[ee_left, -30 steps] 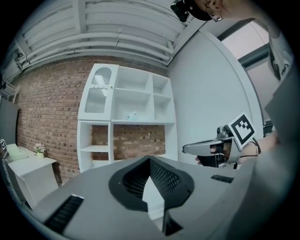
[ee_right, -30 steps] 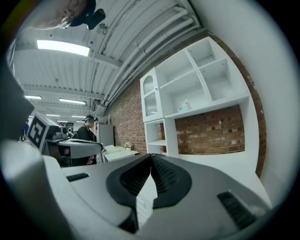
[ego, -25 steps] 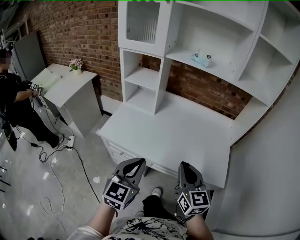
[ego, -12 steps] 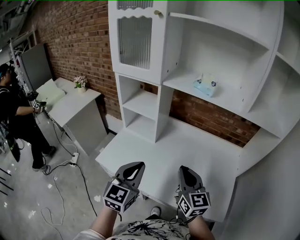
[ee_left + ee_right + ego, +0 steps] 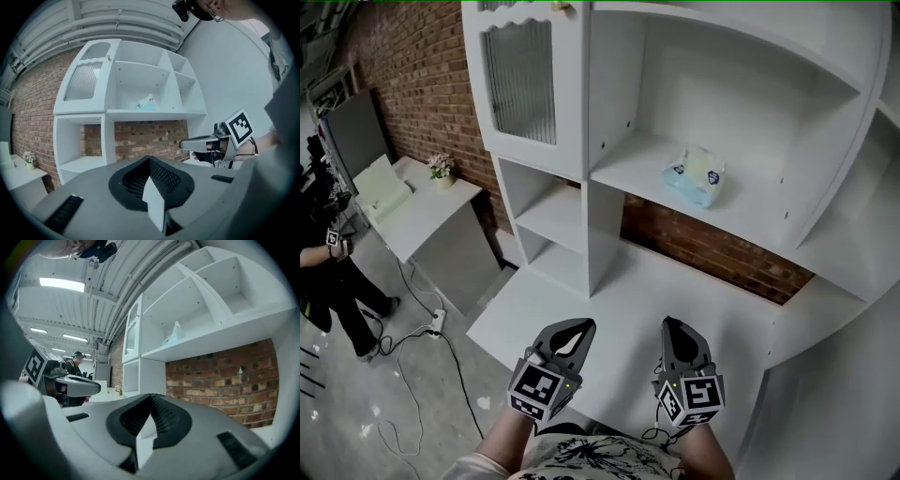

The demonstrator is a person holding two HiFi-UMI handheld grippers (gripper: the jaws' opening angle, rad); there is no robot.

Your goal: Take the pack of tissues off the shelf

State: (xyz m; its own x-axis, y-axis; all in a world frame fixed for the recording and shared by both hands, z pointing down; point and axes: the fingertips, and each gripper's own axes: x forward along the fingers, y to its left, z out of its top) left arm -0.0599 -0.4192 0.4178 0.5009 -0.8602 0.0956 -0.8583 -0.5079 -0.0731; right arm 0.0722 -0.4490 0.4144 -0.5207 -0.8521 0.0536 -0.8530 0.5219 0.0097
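On the smooth white shelf (image 5: 623, 173) lies a soft blue tissue pack (image 5: 695, 175)

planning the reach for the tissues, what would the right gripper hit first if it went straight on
Probably the brick wall under the shelf, though depth is unclear. The right gripper, jaws shut, aims below the pack of tissues.

I hold my left gripper (image 5: 568, 336) and right gripper (image 5: 678, 337) side by side above the desk's (image 5: 675, 286) near edge. Both sets of jaws are closed and empty.
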